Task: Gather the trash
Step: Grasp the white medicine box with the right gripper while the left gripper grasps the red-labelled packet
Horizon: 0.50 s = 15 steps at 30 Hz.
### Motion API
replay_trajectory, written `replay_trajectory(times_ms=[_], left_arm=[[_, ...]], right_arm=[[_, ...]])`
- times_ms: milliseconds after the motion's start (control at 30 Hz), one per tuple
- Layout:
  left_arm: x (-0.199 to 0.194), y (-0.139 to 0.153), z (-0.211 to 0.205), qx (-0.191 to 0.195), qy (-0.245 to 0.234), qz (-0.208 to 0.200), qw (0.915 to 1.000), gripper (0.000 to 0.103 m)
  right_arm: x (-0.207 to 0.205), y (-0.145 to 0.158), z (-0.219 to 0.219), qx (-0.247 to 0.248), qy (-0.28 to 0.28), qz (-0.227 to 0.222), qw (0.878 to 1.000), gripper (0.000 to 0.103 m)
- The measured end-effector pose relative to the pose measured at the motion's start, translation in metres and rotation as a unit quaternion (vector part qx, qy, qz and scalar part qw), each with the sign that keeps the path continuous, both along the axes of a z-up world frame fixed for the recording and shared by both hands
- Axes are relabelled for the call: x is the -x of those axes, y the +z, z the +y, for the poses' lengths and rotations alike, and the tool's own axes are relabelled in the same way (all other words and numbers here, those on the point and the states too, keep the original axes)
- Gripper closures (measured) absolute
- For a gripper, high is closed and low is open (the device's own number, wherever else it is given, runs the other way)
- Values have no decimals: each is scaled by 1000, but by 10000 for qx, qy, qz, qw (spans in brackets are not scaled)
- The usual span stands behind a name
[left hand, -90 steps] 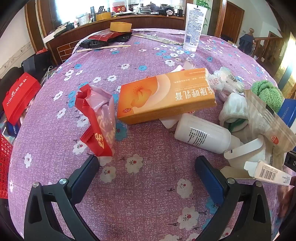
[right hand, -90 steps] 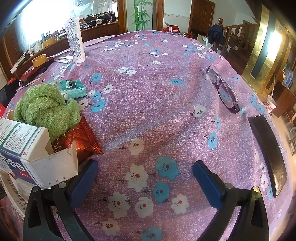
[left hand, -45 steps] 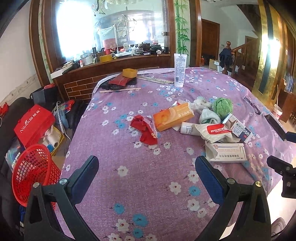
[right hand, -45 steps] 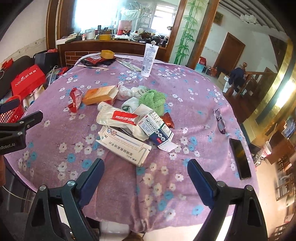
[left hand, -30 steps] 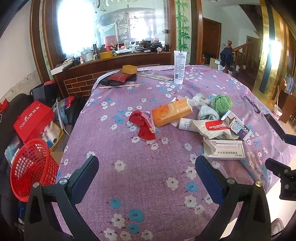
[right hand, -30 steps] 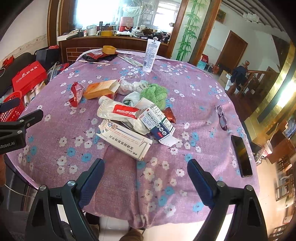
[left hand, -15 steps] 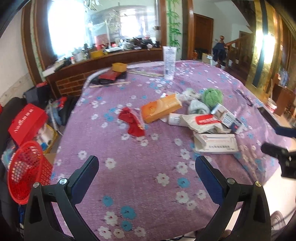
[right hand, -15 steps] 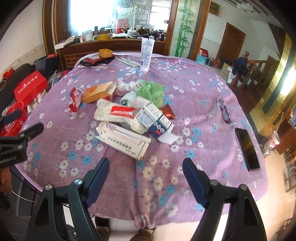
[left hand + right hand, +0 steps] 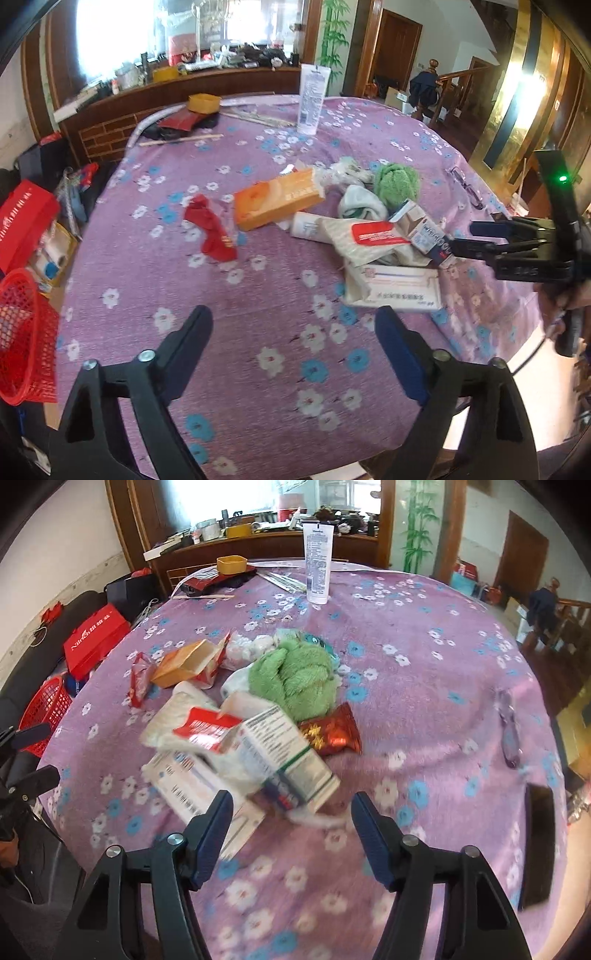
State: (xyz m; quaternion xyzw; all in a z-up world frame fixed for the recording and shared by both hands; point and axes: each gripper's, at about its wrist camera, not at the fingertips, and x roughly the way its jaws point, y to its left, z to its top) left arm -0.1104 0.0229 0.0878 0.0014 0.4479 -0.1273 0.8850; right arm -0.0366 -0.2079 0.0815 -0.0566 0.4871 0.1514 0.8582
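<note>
My left tongs (image 9: 293,339) spread, closing a bit, nothing between. My right tongs (image 9: 291,818) spread, closing too, just short of the blue-white box (image 9: 284,760) in the trash pile; red basket (image 9: 22,332) far left.

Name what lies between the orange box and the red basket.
A crumpled red wrapper on bare purple cloth lies between orange box and red basket, shown in the left wrist view.

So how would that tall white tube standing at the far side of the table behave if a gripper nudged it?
The white tube stands upright on its narrow cap end, so it would probably tip rather than slide. The purple tablecloth looks soft, which likely makes that footing unsteady. Once down, its flattened top would probably stop it rolling far.
</note>
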Motion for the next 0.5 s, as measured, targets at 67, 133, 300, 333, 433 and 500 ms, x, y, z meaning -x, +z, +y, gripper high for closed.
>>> replay_trajectory(times_ms=[67,133,300,333,433,500], left_arm=[[-12,-1,-5,170,-43,152,9997,15],[-26,-3,-8,444,-25,342,9984,15],[-60,-11,-18,802,56,710,9942,15],[-65,-13,-19,819,119,744,9938,16],[-79,-20,-23,901,186,831,9923,16],[-88,-26,-26,888,242,894,9917,16]], right_arm=[[-10,-5,4,59,205,24,9998,33],[-17,-10,10,137,423,21,9990,35],[-26,-22,19,222,751,101,9969,49],[-25,-22,19,196,784,128,9966,56],[-16,-14,17,18,754,60,9971,60],[-6,-8,10,-292,602,100,9977,61]])
